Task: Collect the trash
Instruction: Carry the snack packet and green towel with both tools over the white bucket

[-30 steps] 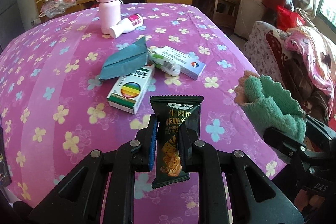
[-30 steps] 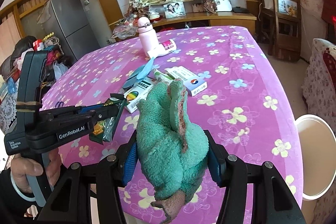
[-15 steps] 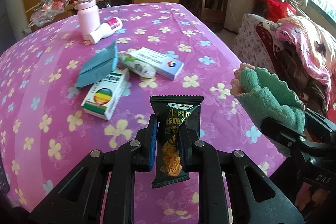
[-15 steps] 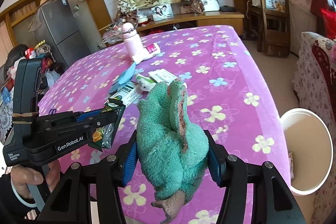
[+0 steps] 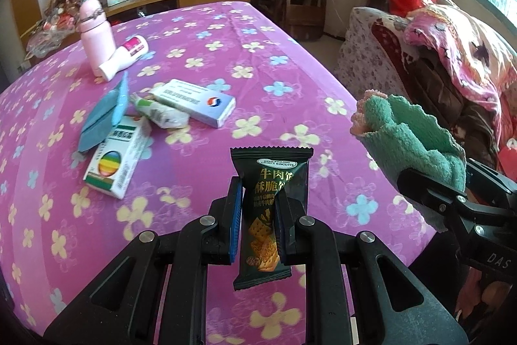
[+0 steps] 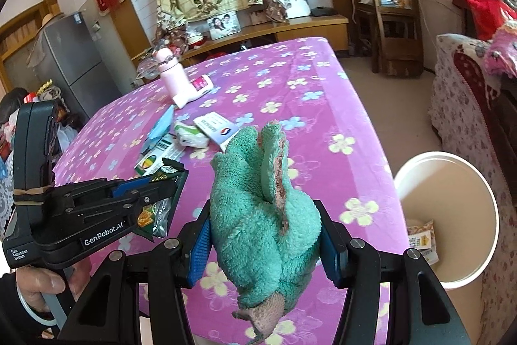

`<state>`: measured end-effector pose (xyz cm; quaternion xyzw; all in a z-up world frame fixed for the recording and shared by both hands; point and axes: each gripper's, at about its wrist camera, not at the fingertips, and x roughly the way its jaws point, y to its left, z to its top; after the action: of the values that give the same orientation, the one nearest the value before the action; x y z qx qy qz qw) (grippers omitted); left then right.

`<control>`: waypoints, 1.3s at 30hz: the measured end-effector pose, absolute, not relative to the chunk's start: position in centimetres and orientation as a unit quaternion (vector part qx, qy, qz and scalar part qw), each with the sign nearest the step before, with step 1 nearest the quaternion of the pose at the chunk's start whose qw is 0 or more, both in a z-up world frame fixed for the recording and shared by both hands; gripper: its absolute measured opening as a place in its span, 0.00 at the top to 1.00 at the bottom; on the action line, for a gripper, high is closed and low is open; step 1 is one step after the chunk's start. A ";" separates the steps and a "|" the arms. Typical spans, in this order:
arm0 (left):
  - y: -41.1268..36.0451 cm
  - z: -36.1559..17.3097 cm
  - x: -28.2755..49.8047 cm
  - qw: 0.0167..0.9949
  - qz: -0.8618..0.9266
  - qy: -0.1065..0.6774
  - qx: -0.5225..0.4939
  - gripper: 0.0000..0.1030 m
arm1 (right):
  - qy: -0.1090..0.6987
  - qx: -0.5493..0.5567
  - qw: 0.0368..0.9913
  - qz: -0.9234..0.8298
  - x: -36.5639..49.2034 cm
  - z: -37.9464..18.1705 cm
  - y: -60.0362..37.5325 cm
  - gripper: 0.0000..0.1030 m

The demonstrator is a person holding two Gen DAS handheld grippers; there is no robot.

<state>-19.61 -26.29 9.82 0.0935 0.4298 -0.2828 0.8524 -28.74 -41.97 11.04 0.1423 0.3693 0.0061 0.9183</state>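
- The left tool (image 5: pixel 257 220) is clenched on a dark biscuit wrapper (image 5: pixel 269 183), held upright above the near edge of the bench (image 5: pixel 226 31). The pads pinch it around its middle, and both crimped ends stick out free.
- The wrapper looks light, thin and slick. It should crumple easily, so a flat pinch across the middle, as here, seems the safest hold.
- Left on the bench, from left: a blue packet (image 5: pixel 103 115), a rainbow box (image 5: pixel 113 159), a crumpled white wrapper (image 5: pixel 161 115) and a white-and-blue box (image 5: pixel 195 101). A pink bottle (image 5: pixel 95 34) stands further back.
- The right tool (image 6: pixel 263 240) is clamped on a green towel (image 6: pixel 261 206), soft and bulky, bulging out between the pads with a corner hanging below.
- Only the right view shows the white bin (image 6: pixel 452 215) on the floor, just right of the bench, with a yellow wrapper (image 6: pixel 421 240) inside it.
- Only the left view shows the wrapper's printed face. The right view sees it edge-on, beside the towel.
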 end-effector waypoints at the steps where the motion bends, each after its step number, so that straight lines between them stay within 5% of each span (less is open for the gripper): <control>1: -26.7 9.8 -19.7 0.851 -0.286 0.430 0.096 0.85 | 0.369 0.144 0.918 0.003 -28.9 11.0 -42.3 0.46; 39: -40.0 7.9 -22.2 0.807 -0.363 0.446 0.136 0.85 | 0.376 0.209 0.896 -0.110 -34.4 8.7 -54.6 0.46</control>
<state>-22.22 -39.98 7.86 0.1362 0.4456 -0.3635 0.8067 -34.38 -54.61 8.66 0.2089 0.3763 -0.1097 0.8959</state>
